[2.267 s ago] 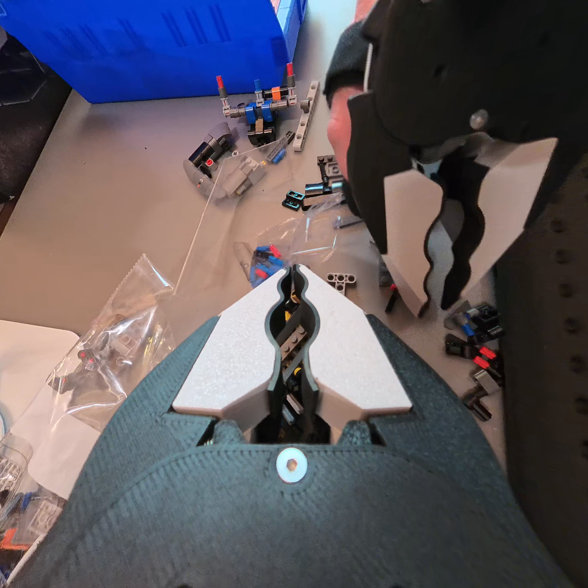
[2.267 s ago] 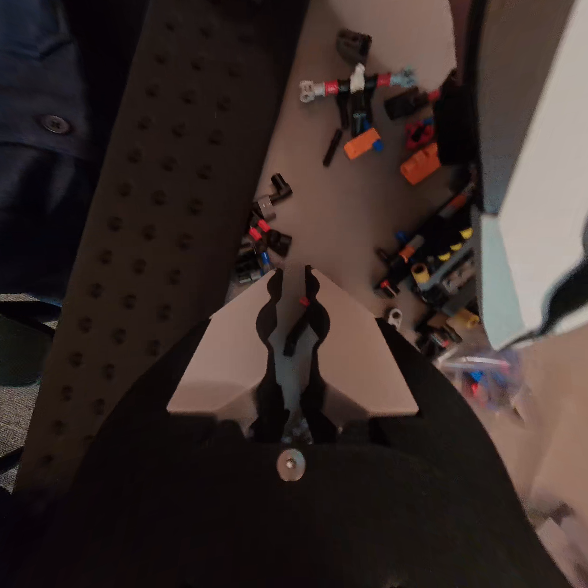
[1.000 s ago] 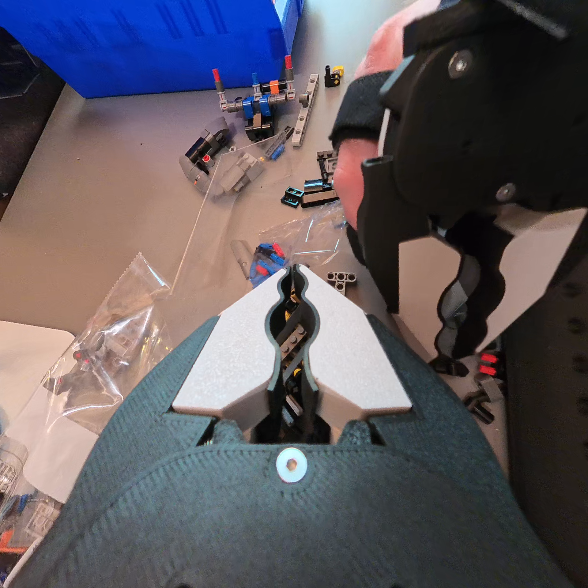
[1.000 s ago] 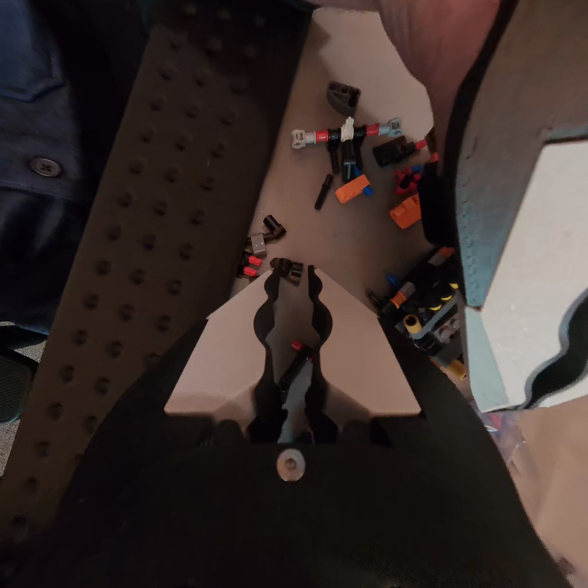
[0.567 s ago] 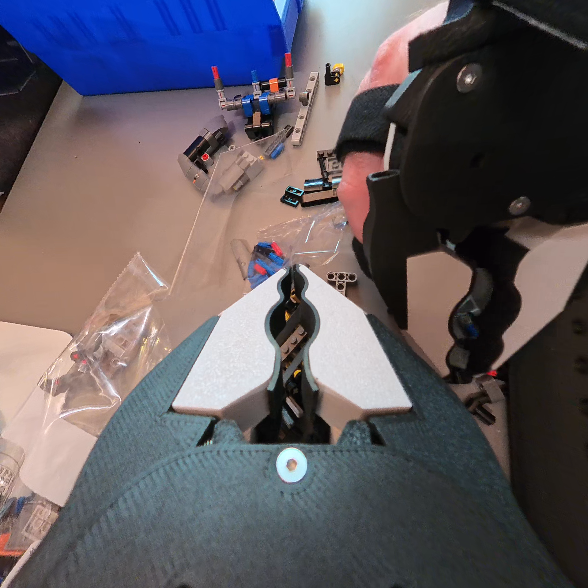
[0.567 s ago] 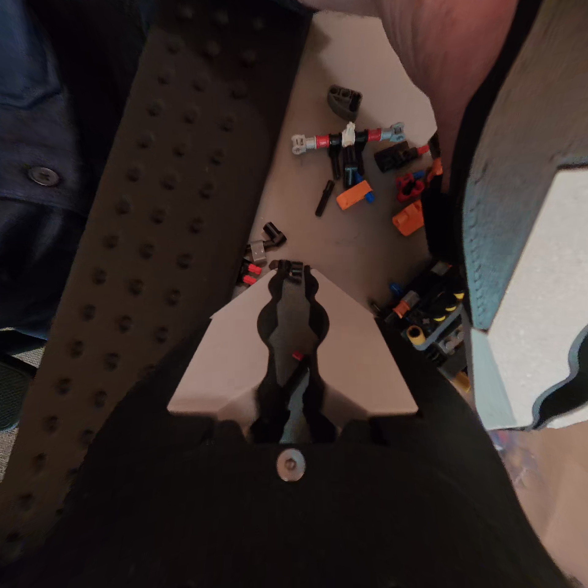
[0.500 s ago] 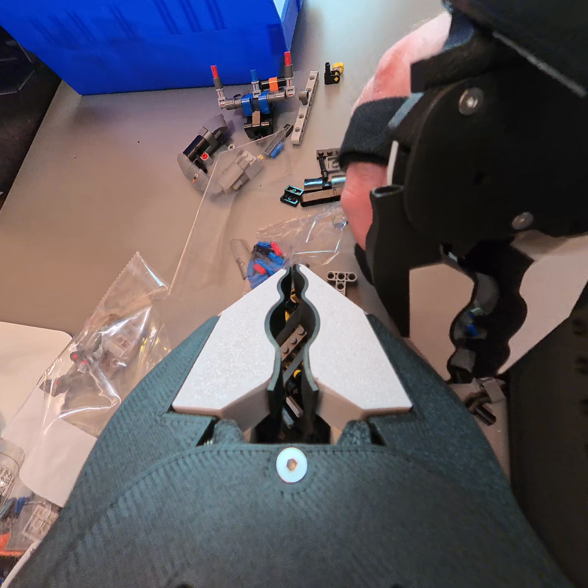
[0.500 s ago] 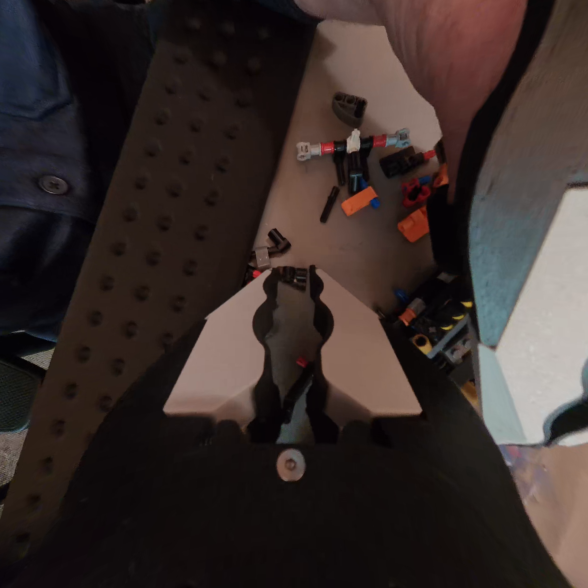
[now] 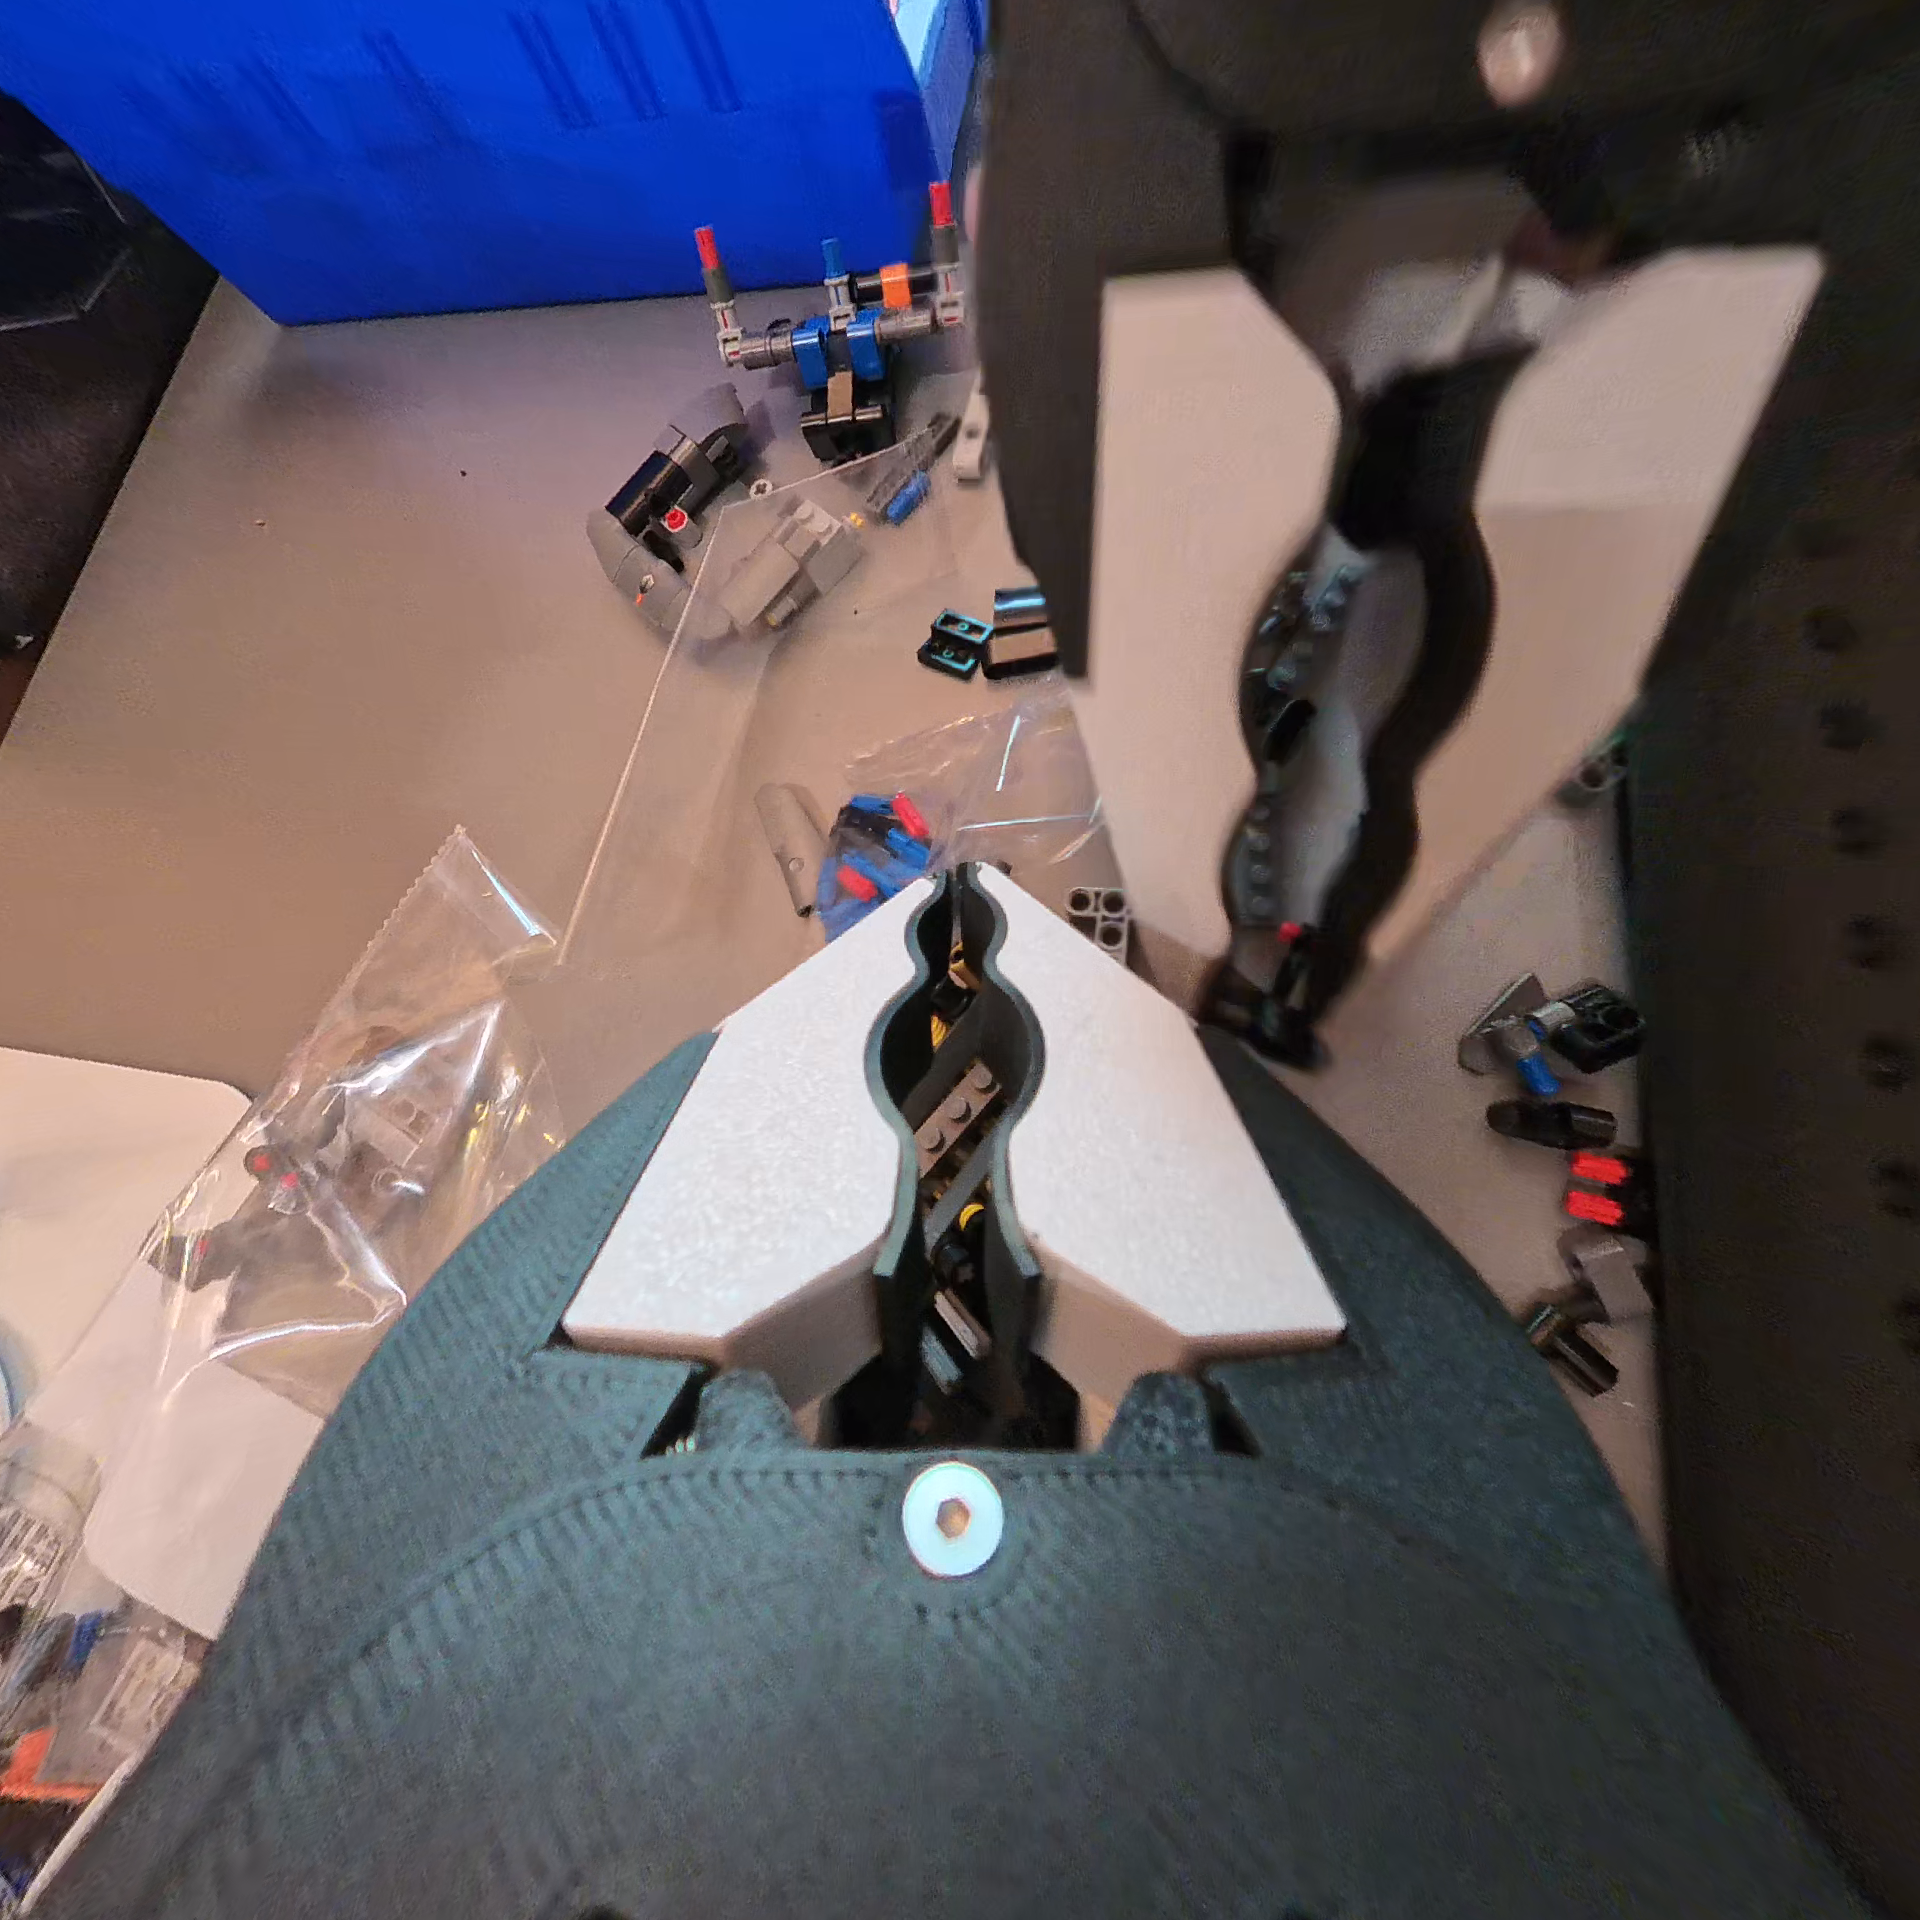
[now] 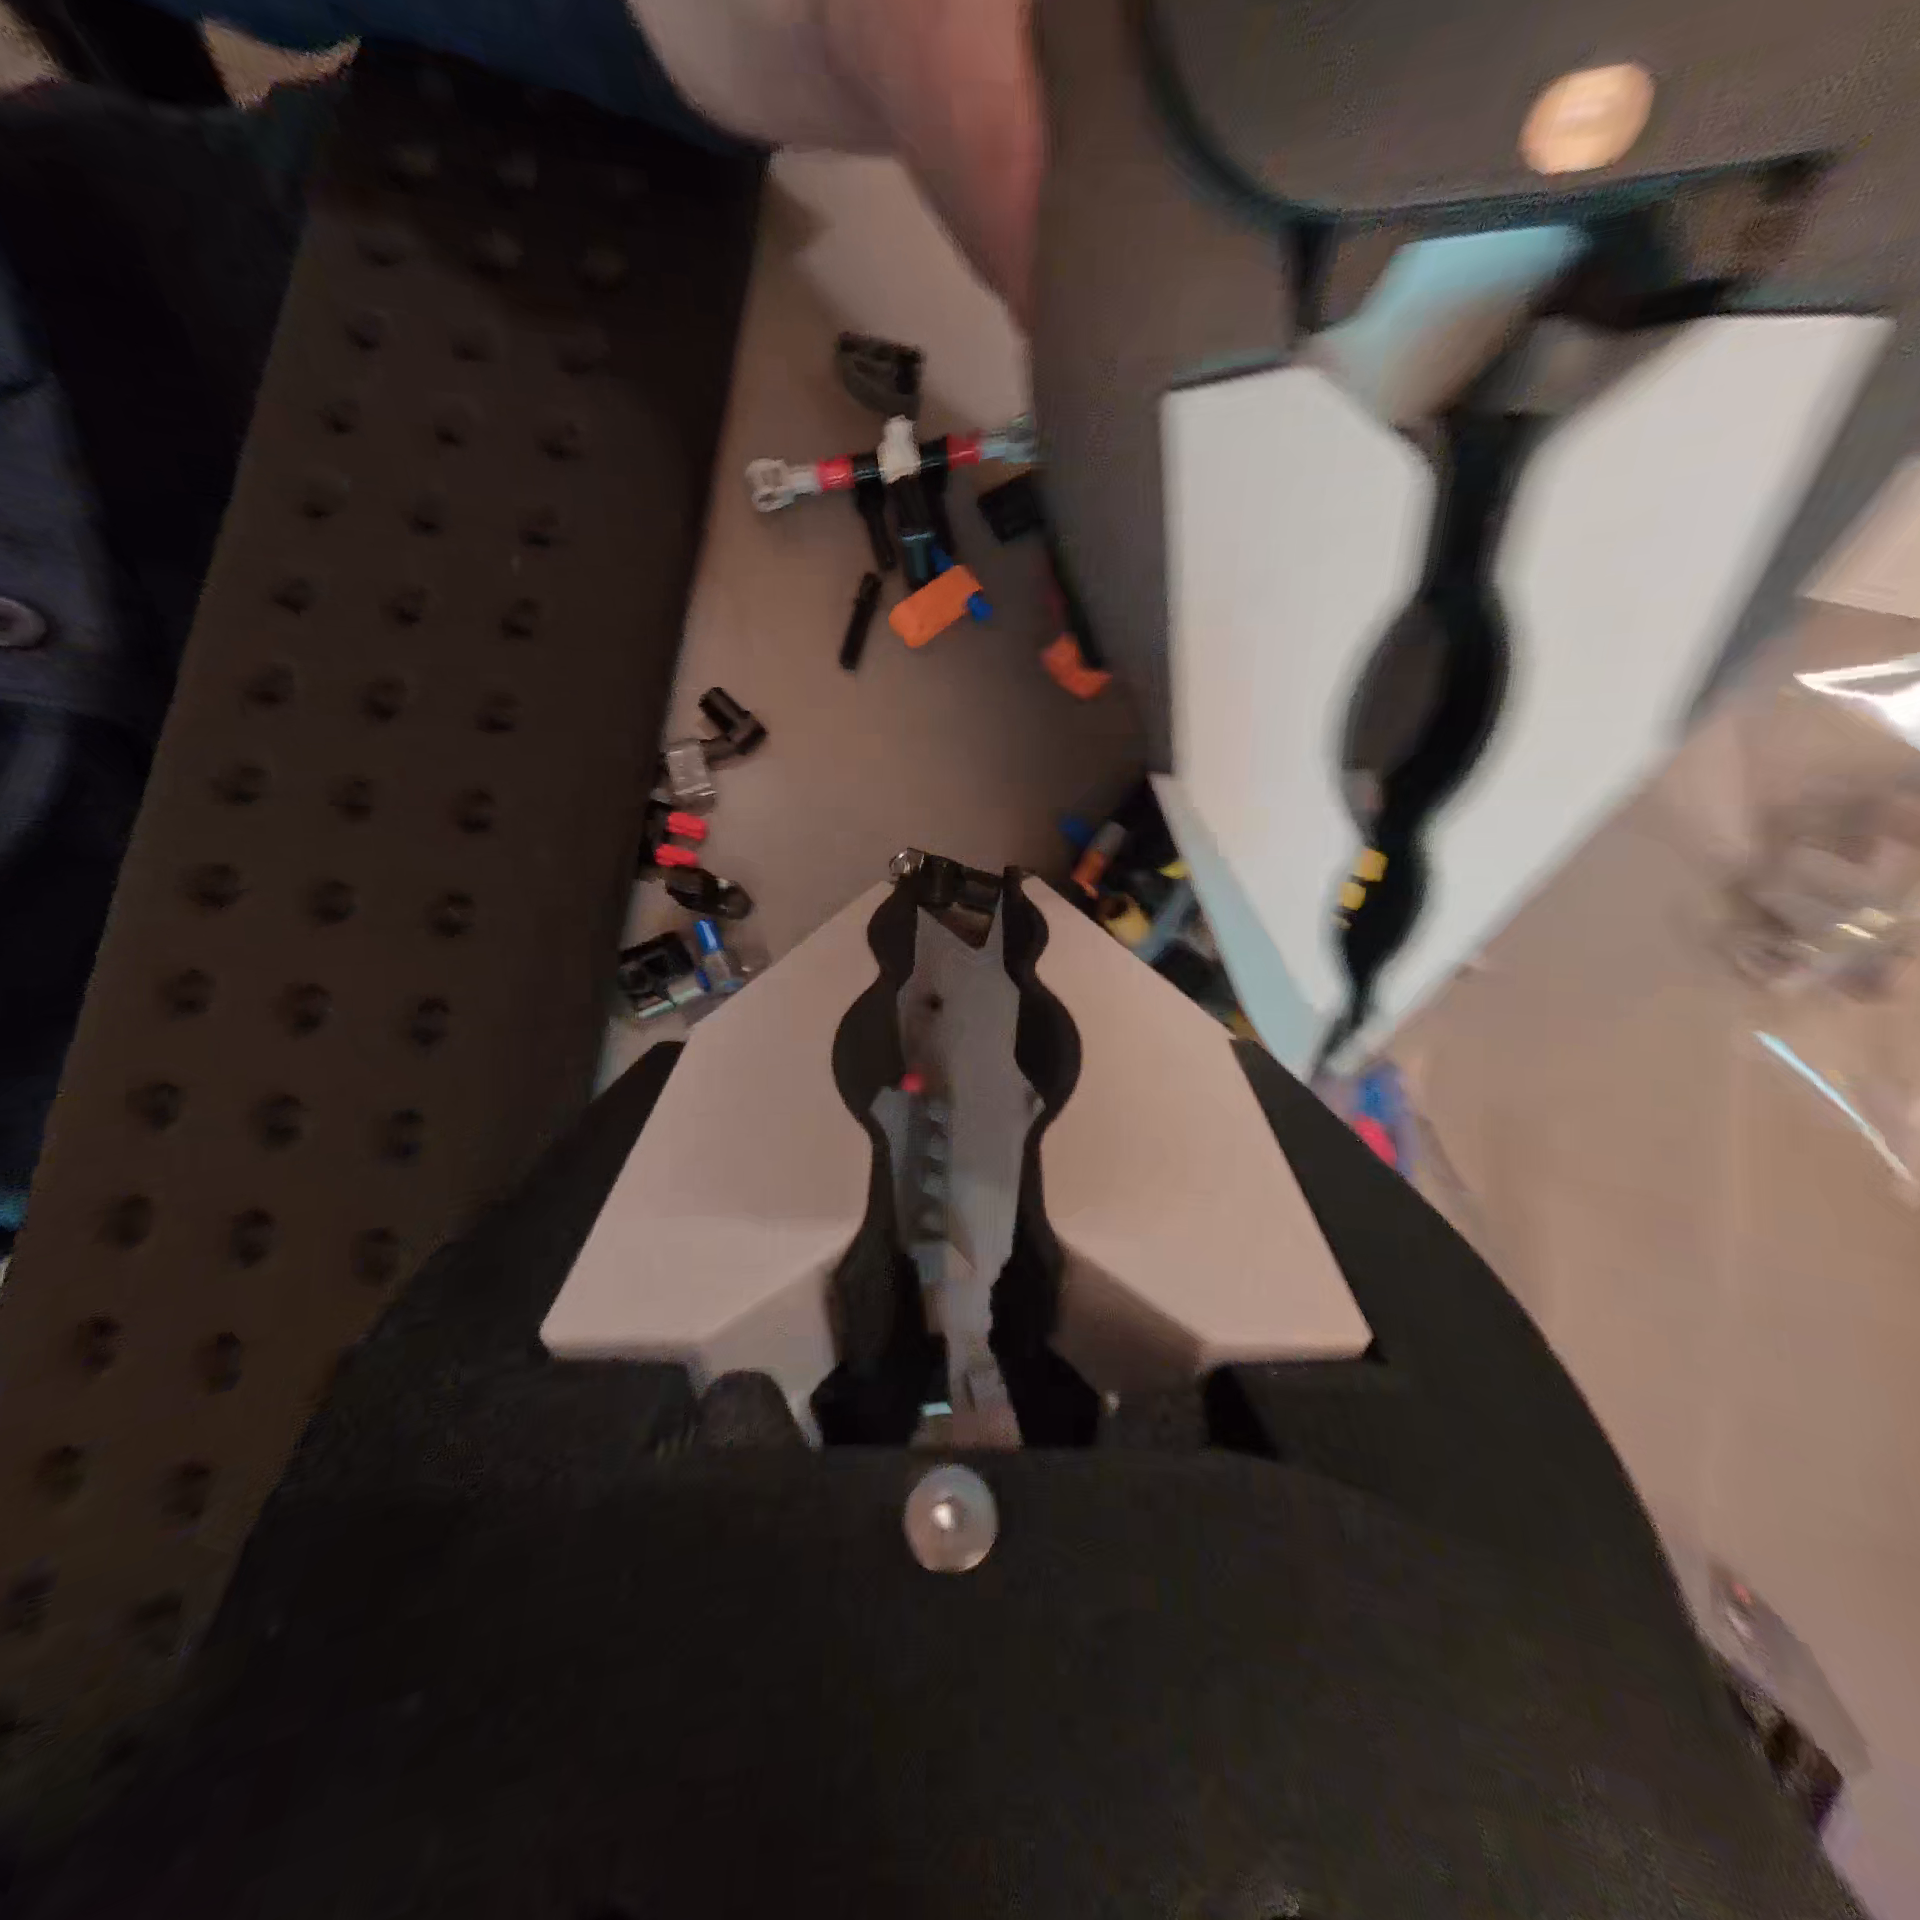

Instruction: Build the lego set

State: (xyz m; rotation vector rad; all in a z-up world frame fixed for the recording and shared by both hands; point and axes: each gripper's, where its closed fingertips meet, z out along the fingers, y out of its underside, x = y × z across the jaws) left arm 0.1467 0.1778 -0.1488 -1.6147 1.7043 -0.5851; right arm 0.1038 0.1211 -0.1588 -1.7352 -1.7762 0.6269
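1. Pinching is what both sets of jaws are seen doing. The left gripper (image 9: 961, 883) is closed on a grey and black lego assembly (image 9: 956, 1117) with yellow bits, wedged between the wavy black inner edges.
2. The right gripper (image 10: 961, 894) is clamped on a small black piece (image 10: 961, 902) right at the tips, and a grey studded beam (image 10: 925, 1174) with a red dot at its end is seen farther back between the jaws. Whether that beam is actually squeezed can't be told.
3. In the left wrist view the right gripper (image 9: 1262, 1013) is seen pointing down, its tips just above or on the grey tabletop (image 9: 312, 644); contact can't be made out because of blur.
4. Loose parts are scattered just beside those tips: black connectors with red pins (image 9: 1595, 1184) next to a dark studded plate (image 9: 1787, 935) along the right edge.
5. Farther out, a blue and grey sub-build (image 9: 836, 332) with upright red-tipped rods is stood near a big blue bin (image 9: 468, 135), and a grey and black curved chunk (image 9: 675, 509) is lying beside it.
6. Clear plastic bags (image 9: 353, 1143) with small parts are spread on the left.
7. In the right wrist view a cross-shaped axle piece (image 10: 899, 468) and an orange brick (image 10: 933, 613) are seen on the tabletop, well apart from the jaws.
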